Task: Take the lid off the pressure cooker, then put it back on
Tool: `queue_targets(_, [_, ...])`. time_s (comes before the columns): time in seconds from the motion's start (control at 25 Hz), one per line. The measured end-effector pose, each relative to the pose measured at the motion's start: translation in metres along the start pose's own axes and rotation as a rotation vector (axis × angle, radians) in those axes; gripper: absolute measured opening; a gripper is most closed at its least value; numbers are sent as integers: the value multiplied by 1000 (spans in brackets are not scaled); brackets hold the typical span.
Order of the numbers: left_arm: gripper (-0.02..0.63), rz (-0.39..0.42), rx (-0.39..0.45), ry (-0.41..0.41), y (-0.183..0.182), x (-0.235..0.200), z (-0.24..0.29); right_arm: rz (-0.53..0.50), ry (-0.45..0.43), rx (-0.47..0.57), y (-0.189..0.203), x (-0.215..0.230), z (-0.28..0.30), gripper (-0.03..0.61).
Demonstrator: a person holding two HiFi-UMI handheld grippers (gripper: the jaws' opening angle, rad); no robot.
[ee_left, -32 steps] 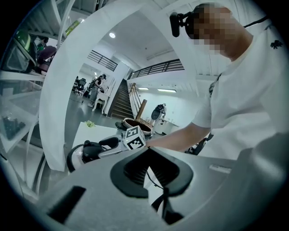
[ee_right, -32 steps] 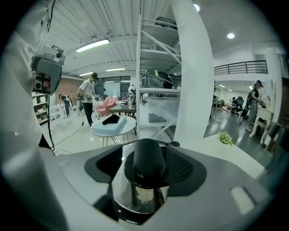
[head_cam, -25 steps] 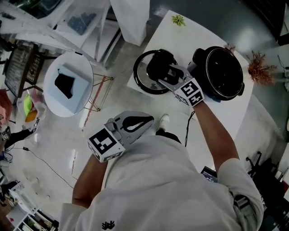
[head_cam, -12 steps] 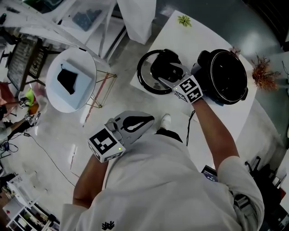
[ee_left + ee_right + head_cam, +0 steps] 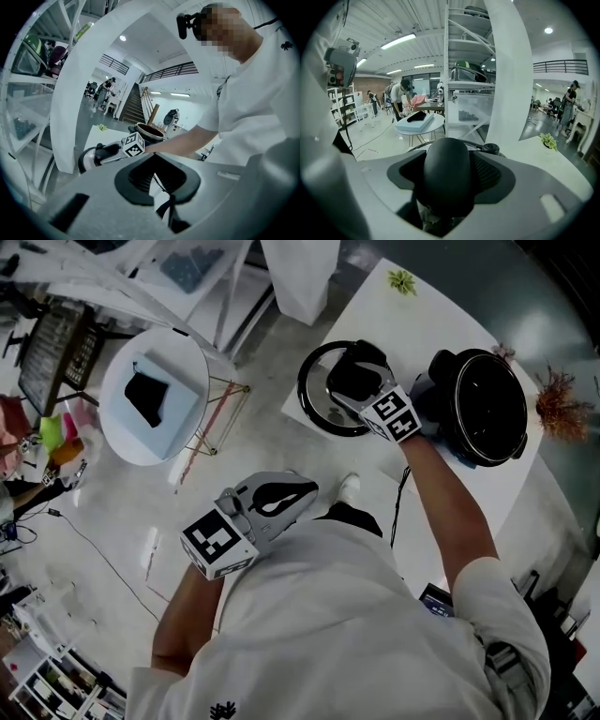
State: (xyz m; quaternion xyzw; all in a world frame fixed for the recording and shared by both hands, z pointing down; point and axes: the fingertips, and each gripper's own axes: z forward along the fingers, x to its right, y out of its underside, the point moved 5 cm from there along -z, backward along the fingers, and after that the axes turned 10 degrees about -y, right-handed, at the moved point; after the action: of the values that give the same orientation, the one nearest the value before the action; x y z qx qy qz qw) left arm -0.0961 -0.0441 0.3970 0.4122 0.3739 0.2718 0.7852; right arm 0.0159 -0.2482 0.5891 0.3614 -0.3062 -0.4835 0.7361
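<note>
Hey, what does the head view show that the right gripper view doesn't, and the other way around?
Only the head view: the open black pressure cooker pot, and the left gripper, empty beside the person's white shirt.
Only the right gripper view: the ceiling strip lights and the upper balcony railing.
Both: the right gripper with the black handle of the round cooker lid between its jaws, the round white side table, and the small green plant.
</note>
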Motion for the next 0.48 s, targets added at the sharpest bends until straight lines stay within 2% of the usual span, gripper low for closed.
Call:
queue_targets(0.2, [6,-6,-7,-5,5,-6,-4,-27,5,-19,1,-1,3,295])
queue_targets(0.48, [6,-4,-7,11,6,-5,-4,-19,9,-27,1,-2,4,291])
